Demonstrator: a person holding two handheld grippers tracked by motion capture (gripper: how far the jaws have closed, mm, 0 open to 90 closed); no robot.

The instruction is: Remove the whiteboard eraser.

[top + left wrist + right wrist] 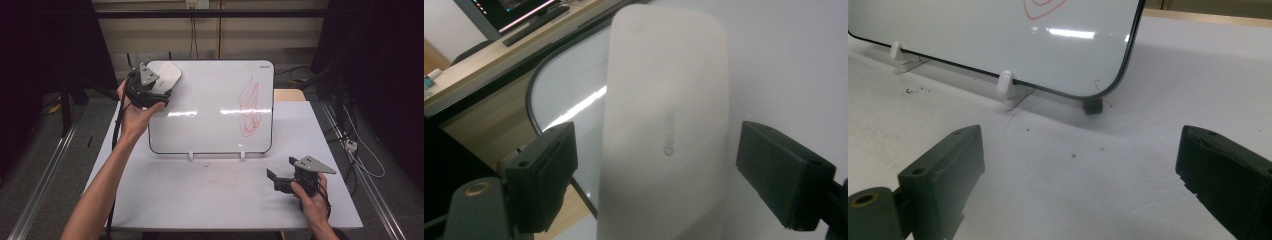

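A whiteboard (210, 110) stands tilted back on two white feet (1005, 82) at the middle of the white table (200, 200). A red scribble (250, 107) marks its right half. A white eraser (167, 75) sits flat on the board's top left corner. My left gripper (157, 89) is open around the eraser (664, 125), one jaw on each long side. There is a small gap on the left, and the right jaw is almost touching. Low over the table at the front right, my right gripper (277, 180) is open with nothing between its fingers (943, 175).
A small dark block (1092, 106) with red marks lies under the board's lower right corner. A wooden seat (290, 95) stands behind the table. Cables (360, 155) run on the floor at the right. Bare table lies in front of the board.
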